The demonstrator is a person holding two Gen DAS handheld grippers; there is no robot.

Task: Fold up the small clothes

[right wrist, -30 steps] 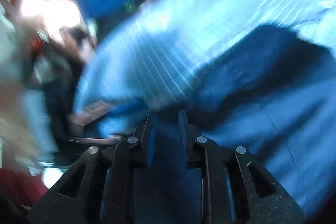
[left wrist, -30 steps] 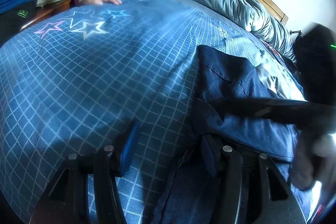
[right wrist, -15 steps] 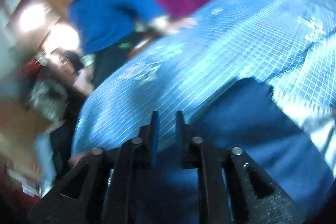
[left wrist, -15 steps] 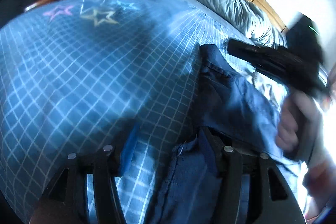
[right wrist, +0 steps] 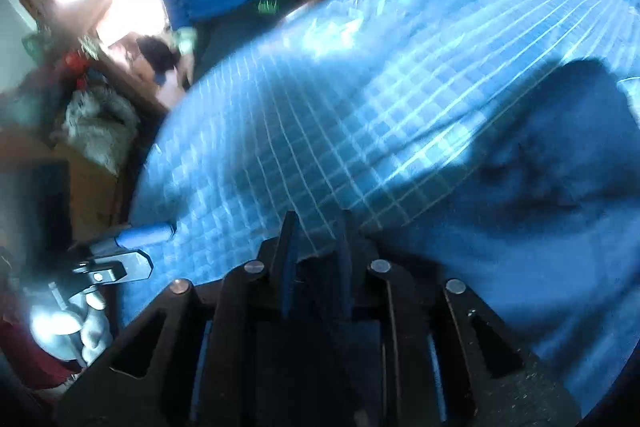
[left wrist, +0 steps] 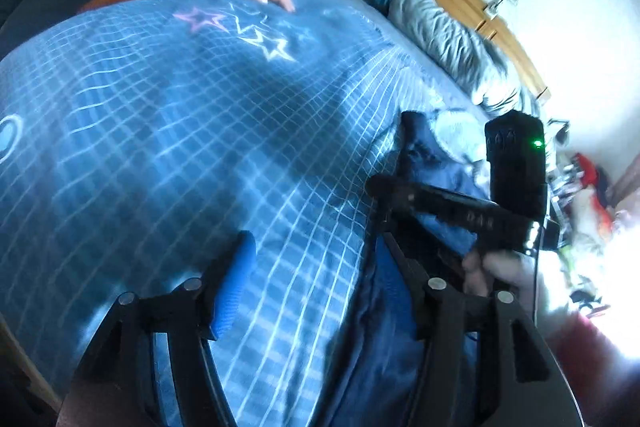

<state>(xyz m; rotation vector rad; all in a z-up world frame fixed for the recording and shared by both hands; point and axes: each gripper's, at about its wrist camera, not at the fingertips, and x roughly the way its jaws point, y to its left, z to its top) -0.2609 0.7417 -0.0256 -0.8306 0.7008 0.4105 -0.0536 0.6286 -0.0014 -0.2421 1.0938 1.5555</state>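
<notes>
While spread wide over the blue checked bedspread (left wrist: pixel 168 147), left gripper (left wrist: pixel 316 267) grips nothing. Right gripper (right wrist: pixel 316 243) pinched on the dark blue garment (right wrist: pixel 540 227) edge (blurred), garment lying on the bedspread's near side.

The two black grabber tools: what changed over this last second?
The right gripper swung up off the navy garment, then back down to its edge, jaws narrow throughout. The left gripper stayed open, straddling that edge. The checked bedcover stayed put.
</notes>
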